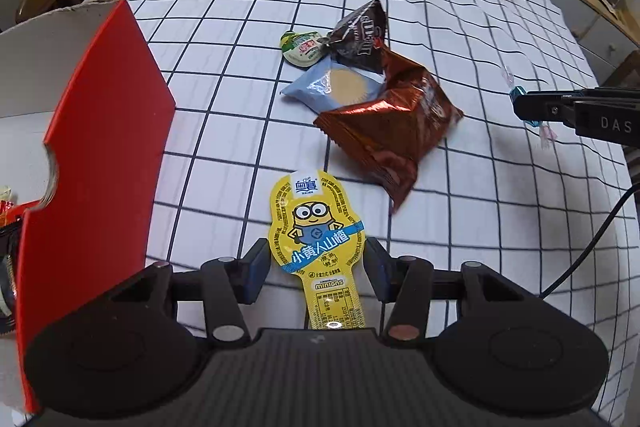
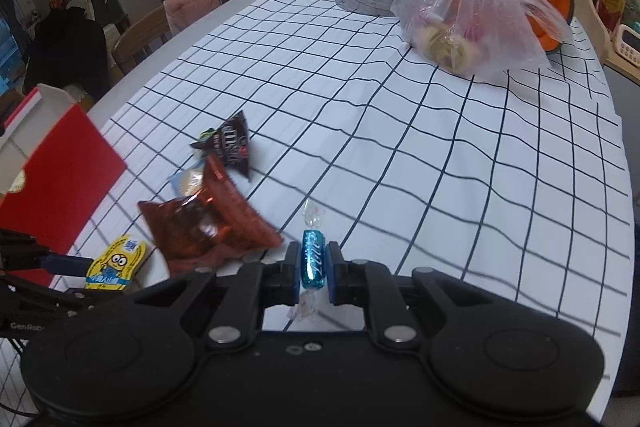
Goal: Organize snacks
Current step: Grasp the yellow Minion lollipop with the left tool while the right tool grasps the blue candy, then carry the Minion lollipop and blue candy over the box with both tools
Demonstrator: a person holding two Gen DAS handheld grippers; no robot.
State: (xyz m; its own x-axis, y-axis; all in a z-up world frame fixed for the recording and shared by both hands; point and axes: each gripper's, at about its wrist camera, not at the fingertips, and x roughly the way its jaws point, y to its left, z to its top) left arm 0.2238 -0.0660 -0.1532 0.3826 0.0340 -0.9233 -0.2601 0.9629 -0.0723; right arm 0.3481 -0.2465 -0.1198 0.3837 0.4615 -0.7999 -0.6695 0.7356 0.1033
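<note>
**Both grippers loaded, above the checked cloth**

L gripper [image 1: 318, 269]: jaws part-closed, pads pressing both edges of the yellow minion snack [image 1: 316, 227], held flat, label up, above the cloth. R gripper [image 2: 314, 269]: jaws nearly shut, clamped on the blue wrapped candy [image 2: 314, 259], twisted ends sticking out front & back.

Just beyond, a pile on the checked tablecloth [image 2: 400, 155]: red-brown foil pack [image 1: 394, 123] overlapping a light-blue biscuit pack [image 1: 338, 87], dark triangular pack [image 1: 360, 37] & small green-lidded cup [image 1: 302, 47] touching behind. Red box [image 1: 100, 147] stands left, flap up, w/ snacks inside. Clear plastic bag [image 2: 472, 15] at far side.
</note>
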